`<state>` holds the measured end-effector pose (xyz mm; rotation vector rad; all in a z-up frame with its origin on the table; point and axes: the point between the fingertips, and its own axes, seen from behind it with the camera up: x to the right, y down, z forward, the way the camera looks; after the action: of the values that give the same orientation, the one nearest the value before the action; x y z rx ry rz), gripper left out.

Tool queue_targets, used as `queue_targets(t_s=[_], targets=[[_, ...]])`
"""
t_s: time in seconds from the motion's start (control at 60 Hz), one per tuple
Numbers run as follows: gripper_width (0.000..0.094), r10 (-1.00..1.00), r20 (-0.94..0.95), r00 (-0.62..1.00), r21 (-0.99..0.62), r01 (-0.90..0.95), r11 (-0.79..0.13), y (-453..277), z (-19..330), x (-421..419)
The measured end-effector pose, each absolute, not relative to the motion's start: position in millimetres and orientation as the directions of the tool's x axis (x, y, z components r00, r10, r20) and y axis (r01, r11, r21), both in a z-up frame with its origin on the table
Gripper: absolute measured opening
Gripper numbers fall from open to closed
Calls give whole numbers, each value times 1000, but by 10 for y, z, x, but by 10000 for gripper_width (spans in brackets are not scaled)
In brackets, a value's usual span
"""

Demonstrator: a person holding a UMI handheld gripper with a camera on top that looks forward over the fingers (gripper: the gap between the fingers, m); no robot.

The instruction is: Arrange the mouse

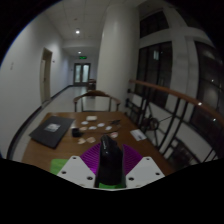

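A black mouse (pixel 109 158) stands on end between my gripper's (pixel 109 170) two fingers. The purple pads (pixel 92 160) press against its sides, so the gripper is shut on it. The mouse is held up above the near end of a wooden table (pixel 82 142). A dark flat mat (pixel 50 130) lies on the table beyond the fingers to the left. The mouse's lower end is hidden between the fingers.
Several small white items (pixel 100 122) and a white object (pixel 136 133) lie on the table beyond the fingers. Chairs (pixel 95 97) stand at the table's far end. A railing (pixel 165 95) runs along the right. A white pillar (pixel 116 50) rises behind, with a corridor to its left.
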<state>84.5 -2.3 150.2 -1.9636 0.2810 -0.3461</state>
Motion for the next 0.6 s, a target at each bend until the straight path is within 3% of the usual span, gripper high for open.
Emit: queue_targets(t_s=[0.1,0.25,0.3,0.45,0.55,0.6], targets=[[295,-253,83,964,-884,-46,-466,11,932,257],[301,-185,128,974,-797,-10,-604,24,97,87],[294,-198,121,973,-833,-9,-554,105,95,99],[294,-207,109,972,-855,-14,-518,98,102,82],[445,-222,121,967,-837,-21,-547,61,90,90],[659,-259,133,957,-819,-41,-572,-44,80,93]])
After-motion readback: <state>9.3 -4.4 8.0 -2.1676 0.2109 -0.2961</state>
